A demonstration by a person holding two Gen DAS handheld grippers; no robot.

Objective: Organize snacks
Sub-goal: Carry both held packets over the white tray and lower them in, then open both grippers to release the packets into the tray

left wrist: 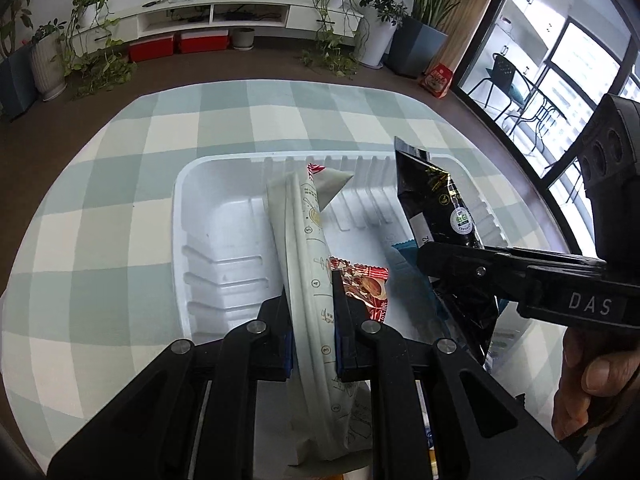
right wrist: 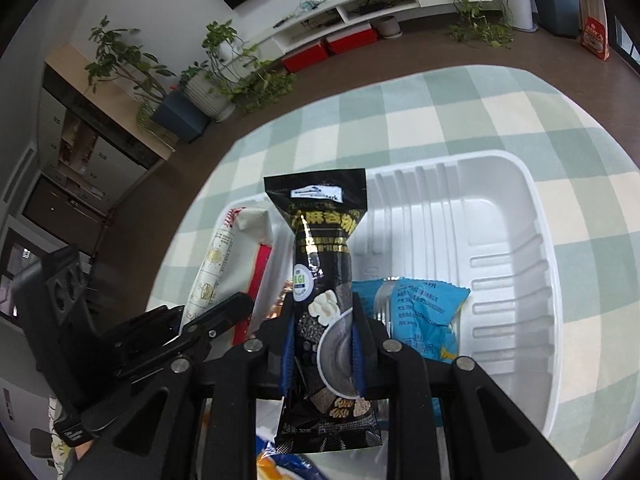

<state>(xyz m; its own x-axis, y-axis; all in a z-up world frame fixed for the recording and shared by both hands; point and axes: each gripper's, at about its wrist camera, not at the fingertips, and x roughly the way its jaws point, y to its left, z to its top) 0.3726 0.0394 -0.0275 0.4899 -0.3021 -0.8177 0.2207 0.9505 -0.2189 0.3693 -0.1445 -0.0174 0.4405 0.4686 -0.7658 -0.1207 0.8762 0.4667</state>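
My left gripper is shut on a long cream snack packet, which I hold tilted over the white plastic tray. A red foil snack lies in the tray just right of that packet. My right gripper is shut on a tall black snack packet, upright over the tray. Beside it a blue snack packet lies in the tray. The right gripper and its black packet also show in the left wrist view. In the right wrist view the left gripper and cream packet appear at the left.
The tray sits on a green-and-white checked tablecloth. A hand grips the right tool's handle. More snack wrappers peek out below the grippers. Potted plants, a low white shelf and a red bag stand on the floor beyond the table.
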